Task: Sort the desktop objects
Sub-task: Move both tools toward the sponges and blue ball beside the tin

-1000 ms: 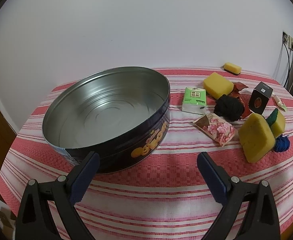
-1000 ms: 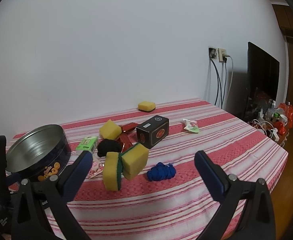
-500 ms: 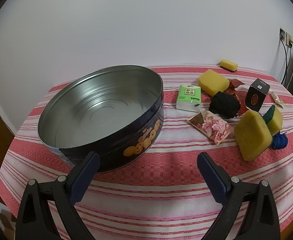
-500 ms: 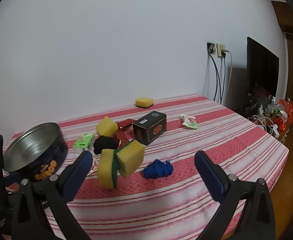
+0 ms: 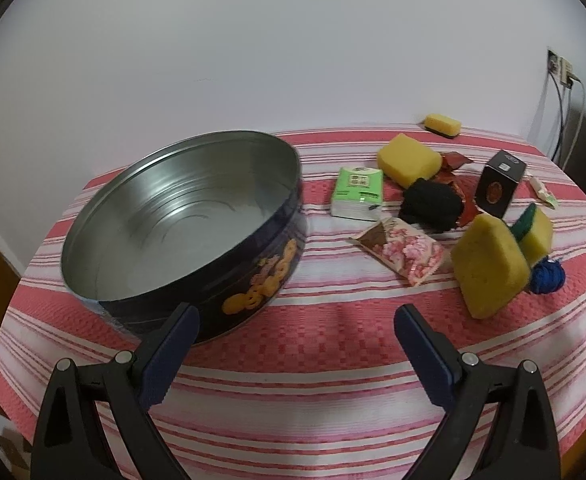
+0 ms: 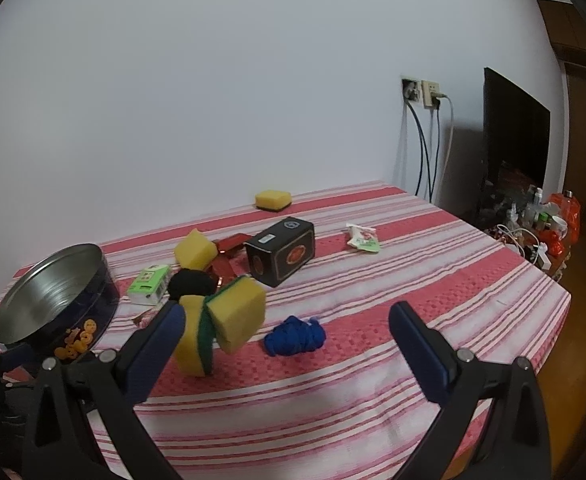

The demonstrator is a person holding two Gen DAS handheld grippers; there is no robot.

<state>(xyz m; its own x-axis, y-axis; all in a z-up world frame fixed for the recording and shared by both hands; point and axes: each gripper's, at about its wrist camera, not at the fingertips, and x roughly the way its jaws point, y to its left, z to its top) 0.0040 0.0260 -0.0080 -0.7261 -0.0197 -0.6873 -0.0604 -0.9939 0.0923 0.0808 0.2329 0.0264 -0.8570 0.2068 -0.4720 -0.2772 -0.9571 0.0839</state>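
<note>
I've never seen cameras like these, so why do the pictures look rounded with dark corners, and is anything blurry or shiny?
Left wrist view: fisheye bends the striped tablecloth; corners black; soft glare inside the tin; objects look sharp. Right wrist view: same bulging, wall cables curve, dim room at right.

From my station I see a plain white wall (image 6: 213,80) behind the table (image 6: 433,280), which wears a red-and-white striped cloth (image 5: 313,380). On the wall to the right sit two sockets (image 6: 421,92) with cables (image 6: 425,152) hanging down behind the table's corner. Past them stands a dark flat screen (image 6: 513,136), and below it a low clutter of bottles and red bags (image 6: 541,220) (too small for me to name each one). A strip of brown wood panelling (image 6: 573,40) runs along the far right. The light is soft and even, with faint shadows on the cloth.
</note>
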